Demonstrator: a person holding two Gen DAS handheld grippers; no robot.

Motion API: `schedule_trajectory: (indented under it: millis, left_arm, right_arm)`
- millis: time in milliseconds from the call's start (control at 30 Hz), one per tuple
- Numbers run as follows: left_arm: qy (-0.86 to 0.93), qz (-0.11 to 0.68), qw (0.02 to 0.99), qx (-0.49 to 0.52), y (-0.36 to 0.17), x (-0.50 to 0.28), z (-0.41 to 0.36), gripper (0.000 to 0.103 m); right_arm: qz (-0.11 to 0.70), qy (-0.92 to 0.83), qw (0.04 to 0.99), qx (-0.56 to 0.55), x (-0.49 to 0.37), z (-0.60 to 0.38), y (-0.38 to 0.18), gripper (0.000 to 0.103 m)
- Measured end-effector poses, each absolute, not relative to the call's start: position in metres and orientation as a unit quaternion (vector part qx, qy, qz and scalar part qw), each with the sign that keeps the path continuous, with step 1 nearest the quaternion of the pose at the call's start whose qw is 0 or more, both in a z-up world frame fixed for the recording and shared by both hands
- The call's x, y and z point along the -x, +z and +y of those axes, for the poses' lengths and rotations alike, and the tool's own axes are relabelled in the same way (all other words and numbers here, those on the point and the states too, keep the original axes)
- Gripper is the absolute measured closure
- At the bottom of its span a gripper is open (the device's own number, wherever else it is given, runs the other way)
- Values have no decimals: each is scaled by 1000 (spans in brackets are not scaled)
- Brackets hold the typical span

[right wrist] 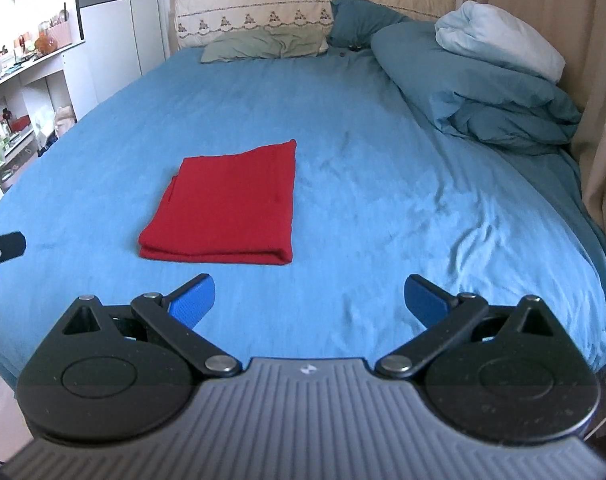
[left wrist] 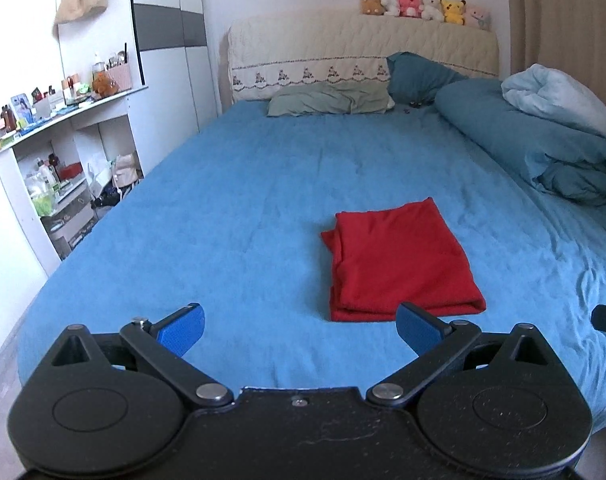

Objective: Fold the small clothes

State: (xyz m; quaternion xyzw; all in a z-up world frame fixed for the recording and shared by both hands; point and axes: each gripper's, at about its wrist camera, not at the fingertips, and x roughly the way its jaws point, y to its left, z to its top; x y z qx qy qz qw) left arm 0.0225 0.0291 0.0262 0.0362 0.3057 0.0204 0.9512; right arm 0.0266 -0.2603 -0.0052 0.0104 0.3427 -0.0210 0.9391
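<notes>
Bed (left wrist: pixel 263 184): one folded red cloth (left wrist: pixel 399 256) near its foot edge.
Claws: left claw (left wrist: pixel 299 326) and right claw (right wrist: pixel 309 300), both apart, empty.

Ahead of the tongs lies a bed with a blue sheet (left wrist: pixel 263 184). At its far end a green pillow (left wrist: pixel 327 98) leans by the headboard (left wrist: pixel 343 40), which carries plush toys (left wrist: pixel 423 6). To the far right a folded duvet (right wrist: pixel 483 92) is piled; to the left stands a cluttered shelf (left wrist: pixel 59 120).

Your right gripper (right wrist: pixel 309 300) hangs wide open, nothing between its blue pads; the folded red garment (right wrist: pixel 227 204) lies apart on the blue bedsheet (right wrist: pixel 383 184).
</notes>
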Motion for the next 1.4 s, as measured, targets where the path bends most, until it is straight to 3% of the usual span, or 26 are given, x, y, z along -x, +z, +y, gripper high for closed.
schedule_trajectory:
  millis: [1400]
  left_arm:
    - [24,284,957,-48,36,-11,27,0]
  right_arm:
    - [337,-26,941,-10,-17,-247,1,0]
